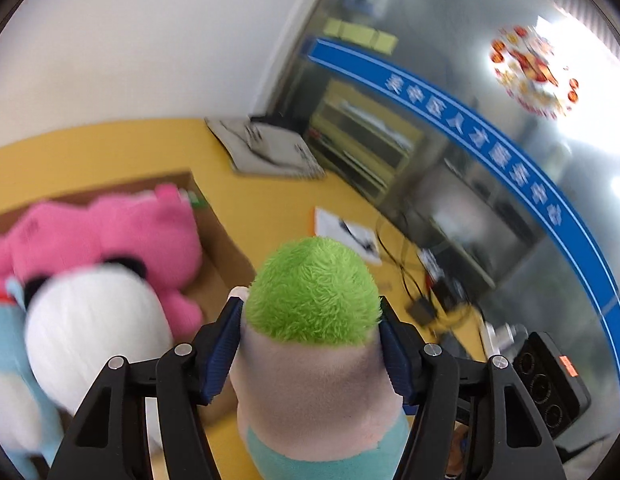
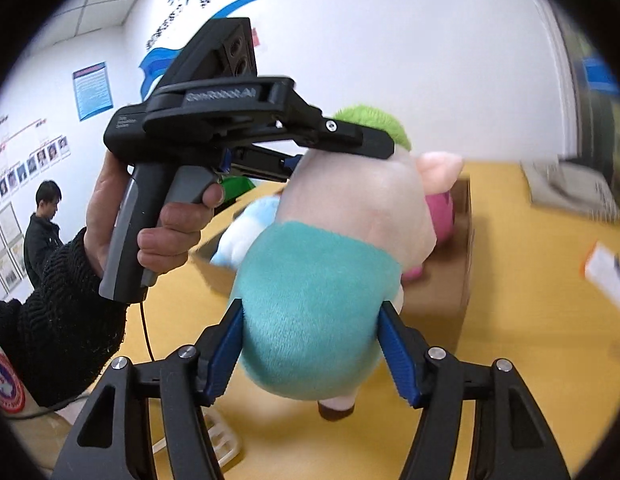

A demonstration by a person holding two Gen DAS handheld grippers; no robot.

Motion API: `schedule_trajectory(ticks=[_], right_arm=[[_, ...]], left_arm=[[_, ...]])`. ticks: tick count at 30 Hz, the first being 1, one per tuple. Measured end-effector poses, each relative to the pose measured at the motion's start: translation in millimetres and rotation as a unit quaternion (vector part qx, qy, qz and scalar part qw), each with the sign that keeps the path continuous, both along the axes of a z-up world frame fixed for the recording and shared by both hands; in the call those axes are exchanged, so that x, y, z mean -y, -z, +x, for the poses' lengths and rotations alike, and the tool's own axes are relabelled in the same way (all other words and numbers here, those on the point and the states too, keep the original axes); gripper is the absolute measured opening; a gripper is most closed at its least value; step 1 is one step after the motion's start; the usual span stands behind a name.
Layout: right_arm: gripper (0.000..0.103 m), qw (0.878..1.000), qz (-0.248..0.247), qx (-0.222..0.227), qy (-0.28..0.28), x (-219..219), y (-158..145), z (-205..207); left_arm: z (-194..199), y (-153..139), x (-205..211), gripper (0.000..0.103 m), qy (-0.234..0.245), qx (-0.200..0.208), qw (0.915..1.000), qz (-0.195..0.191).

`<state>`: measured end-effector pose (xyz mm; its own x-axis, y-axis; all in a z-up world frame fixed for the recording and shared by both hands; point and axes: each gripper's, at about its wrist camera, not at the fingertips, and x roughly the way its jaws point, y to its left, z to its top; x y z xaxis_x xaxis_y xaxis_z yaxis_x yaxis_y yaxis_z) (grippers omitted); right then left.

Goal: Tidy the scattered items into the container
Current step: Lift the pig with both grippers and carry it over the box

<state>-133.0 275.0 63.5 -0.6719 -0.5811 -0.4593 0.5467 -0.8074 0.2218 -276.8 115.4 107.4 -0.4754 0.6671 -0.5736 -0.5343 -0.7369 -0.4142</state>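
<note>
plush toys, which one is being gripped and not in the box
The green-haired pig plush in teal clothes: the left gripper clamps its head, the right gripper its body. The pink plush lies in the cardboard box.

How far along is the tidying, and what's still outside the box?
Done: a pink plush already lies in the cardboard box, with a white-bodied toy and a pale blue one by it, too blurred to place. In hand: the green-haired pig plush, clamped by the left gripper at its head and the right gripper at its teal body, lifted off the yellow table. Left: dropping it in.
</note>
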Motion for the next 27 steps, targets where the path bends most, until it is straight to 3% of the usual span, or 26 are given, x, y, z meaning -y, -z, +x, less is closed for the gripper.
schedule_trajectory(ticks=[4,7,8,9,11,12,15,18,21,23,25,27], right_arm=[[0.064,1.000,0.000,-0.008,-0.009,-11.7,-7.7,-58.4],[0.058,1.000,0.004,0.002,-0.006,-12.7,0.7,-80.7],[0.036,1.000,0.004,0.004,-0.002,-14.5,5.9,-86.6],[0.024,1.000,0.001,0.007,0.011,-21.1,11.5,-96.3],[0.024,0.999,-0.020,0.037,0.033,-37.5,26.5,-108.6],[0.026,0.998,-0.024,0.052,0.039,-33.6,33.3,-91.2],[0.027,0.996,0.002,0.078,0.043,-31.9,51.6,-80.7],[0.027,0.997,0.004,0.071,0.033,-26.7,43.3,-60.6],[0.035,0.998,-0.013,0.054,0.005,-13.4,22.9,-45.1],[0.038,0.998,0.009,0.053,-0.011,3.5,14.0,-46.3],[0.039,0.996,0.057,0.069,-0.007,24.8,25.6,-53.2],[0.039,0.992,0.069,0.102,0.003,33.6,40.9,-55.8]], left_arm=[[-57.2,1.2,3.8,0.068,-0.039,0.006,0.9992,-0.009],[-95.7,31.6,2.3,0.068,-0.056,0.047,0.9967,-0.035],[-105.3,46.7,0.3,0.068,-0.060,0.062,0.9951,-0.047],[-112.9,61.8,-0.4,0.068,-0.065,0.078,0.9937,-0.049],[-121.3,83.9,2.9,0.068,-0.073,0.104,0.9915,-0.027],[-122.2,90.5,2.5,0.068,-0.074,0.106,0.9913,-0.025],[-119.7,97.6,-11.4,0.068,-0.066,0.085,0.9920,-0.066],[-123.7,101.0,-19.5,0.068,-0.061,0.090,0.9908,-0.082],[-126.7,105.6,-22.0,0.068,-0.056,0.097,0.9903,-0.083],[-127.5,107.4,-24.1,0.068,-0.053,0.100,0.9895,-0.090],[-128.8,109.5,-30.9,0.069,-0.045,0.105,0.9876,-0.108],[-126.1,109.9,-39.6,0.070,-0.032,0.097,0.9864,-0.129]])
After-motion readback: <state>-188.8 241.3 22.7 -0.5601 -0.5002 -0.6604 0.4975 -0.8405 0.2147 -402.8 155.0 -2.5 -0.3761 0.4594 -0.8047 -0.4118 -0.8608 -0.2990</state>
